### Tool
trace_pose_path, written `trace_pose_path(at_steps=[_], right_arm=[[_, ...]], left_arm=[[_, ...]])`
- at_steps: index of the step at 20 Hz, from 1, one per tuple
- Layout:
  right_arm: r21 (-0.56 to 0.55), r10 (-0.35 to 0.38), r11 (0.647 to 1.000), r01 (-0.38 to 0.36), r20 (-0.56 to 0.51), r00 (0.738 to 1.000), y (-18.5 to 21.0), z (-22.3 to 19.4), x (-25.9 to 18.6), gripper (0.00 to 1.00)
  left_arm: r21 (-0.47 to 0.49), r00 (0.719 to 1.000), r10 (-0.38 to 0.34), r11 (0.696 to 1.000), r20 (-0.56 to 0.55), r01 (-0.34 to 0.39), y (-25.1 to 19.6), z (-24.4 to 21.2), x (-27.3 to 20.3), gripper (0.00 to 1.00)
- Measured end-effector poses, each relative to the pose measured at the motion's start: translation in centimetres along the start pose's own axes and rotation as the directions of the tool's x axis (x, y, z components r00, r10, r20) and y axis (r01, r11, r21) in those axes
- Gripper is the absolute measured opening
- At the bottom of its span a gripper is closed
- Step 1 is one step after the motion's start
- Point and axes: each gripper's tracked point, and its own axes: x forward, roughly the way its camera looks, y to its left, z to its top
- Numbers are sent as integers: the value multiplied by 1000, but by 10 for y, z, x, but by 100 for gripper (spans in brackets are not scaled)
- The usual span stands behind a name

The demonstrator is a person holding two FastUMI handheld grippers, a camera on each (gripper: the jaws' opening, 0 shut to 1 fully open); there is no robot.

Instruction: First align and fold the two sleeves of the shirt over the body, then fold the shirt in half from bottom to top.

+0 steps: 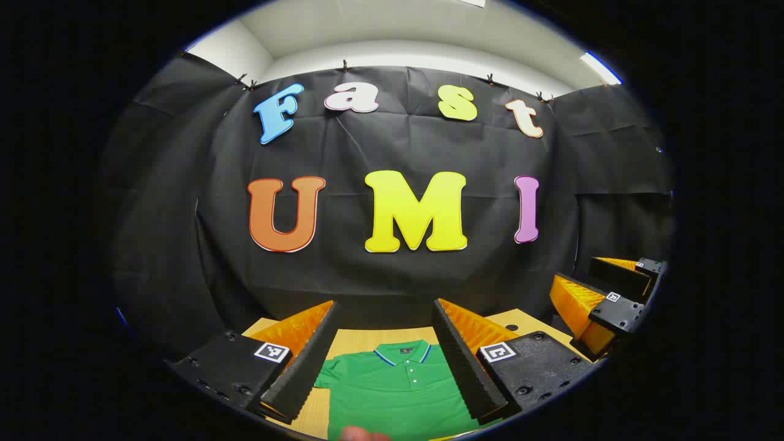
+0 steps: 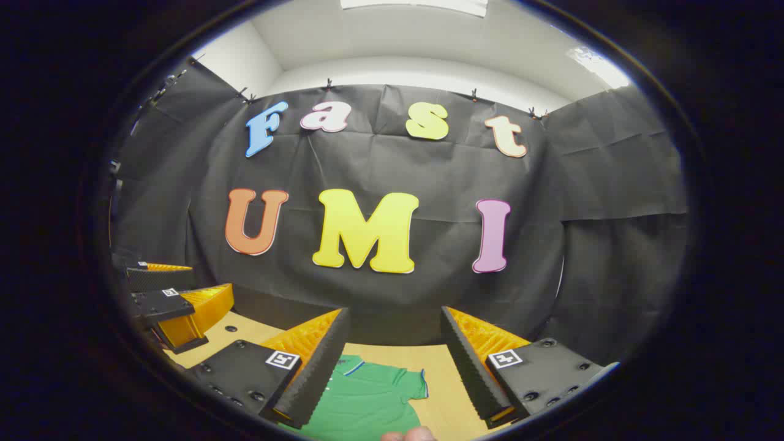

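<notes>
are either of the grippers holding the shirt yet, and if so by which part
Nothing is held. The left gripper and the right gripper both hang open above the green polo shirt, which lies flat on the wooden table, sleeves not yet folded.

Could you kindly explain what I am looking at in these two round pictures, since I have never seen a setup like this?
A person holds a two-finger gripper in each hand; no robot arm is involved. Each picture comes from a fisheye camera riding on one gripper, looking forward along its fingers. In the left gripper view, the left gripper stands open above a green polo shirt lying flat on a wooden table, collar toward the black booth wall; the other gripper appears at the right edge. In the right gripper view, the right gripper is also open, over the shirt's sleeve side. Nothing is held yet, and both sleeves look unfolded.
</notes>
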Motion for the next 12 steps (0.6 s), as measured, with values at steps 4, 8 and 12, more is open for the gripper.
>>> trace_pose_path(at_steps=[4, 8, 12], right_arm=[[-1, 2, 1000, -2, -3, 1000, -1, 0, -1, 94], [11, 9, 1000, -9, -24, 1000, -2, -7, 2, 94], [8, 14, 1000, -14, -16, 1000, -6, -4, 2, 93]], left_arm=[[-2, 1000, 15, 1000, -13, -15, 5, -4, 4, 97], [14, 1000, 15, 1000, 3, -15, 1, 0, 4, 97], [16, 1000, 11, 1000, 3, -11, -4, 0, 3, 97]])
